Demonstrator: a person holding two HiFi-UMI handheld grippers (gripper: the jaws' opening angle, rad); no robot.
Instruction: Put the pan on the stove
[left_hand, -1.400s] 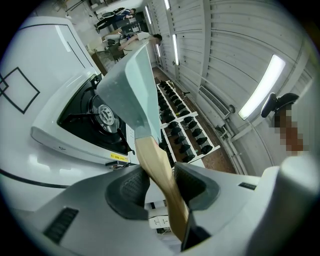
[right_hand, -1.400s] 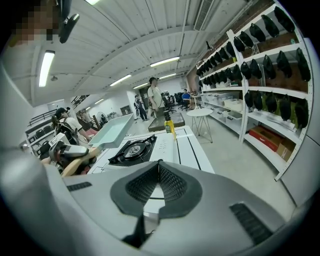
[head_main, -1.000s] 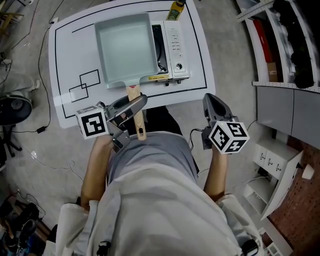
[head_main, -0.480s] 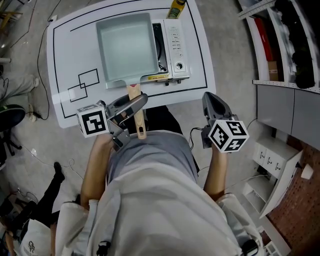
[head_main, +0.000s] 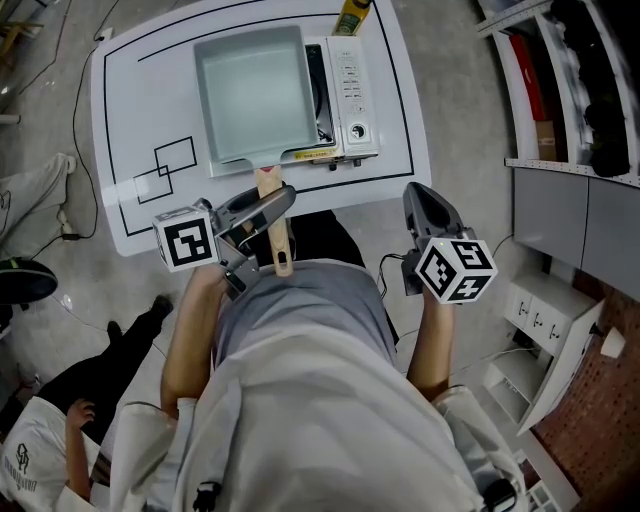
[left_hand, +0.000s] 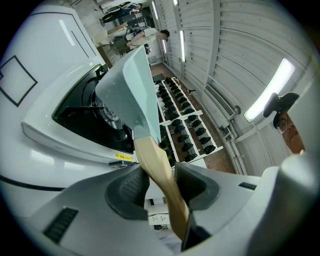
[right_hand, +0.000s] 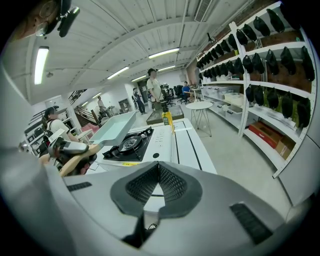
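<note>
A pale teal square pan (head_main: 255, 95) with a wooden handle (head_main: 273, 225) hangs tilted over the burner of a white tabletop stove (head_main: 348, 95). My left gripper (head_main: 262, 212) is shut on that handle near the table's front edge. In the left gripper view the handle (left_hand: 159, 170) runs between both ribbed pads (left_hand: 131, 187), and the pan (left_hand: 131, 85) rises above the stove (left_hand: 75, 117). My right gripper (head_main: 420, 200) is off the table's front right corner, shut, with nothing in it. The right gripper view has its pads (right_hand: 172, 187) pressed together, with the pan (right_hand: 114, 127) and stove (right_hand: 131, 144) beyond.
The white table (head_main: 150, 110) carries black outline marks at its left. A yellow bottle (head_main: 352, 15) stands behind the stove. Shelving (head_main: 580, 80) runs along the right. A person (head_main: 50, 450) is on the floor at the lower left, and cables trail on the left.
The pan and both grippers have barely moved. A person has walked into the lower left of the head view.
</note>
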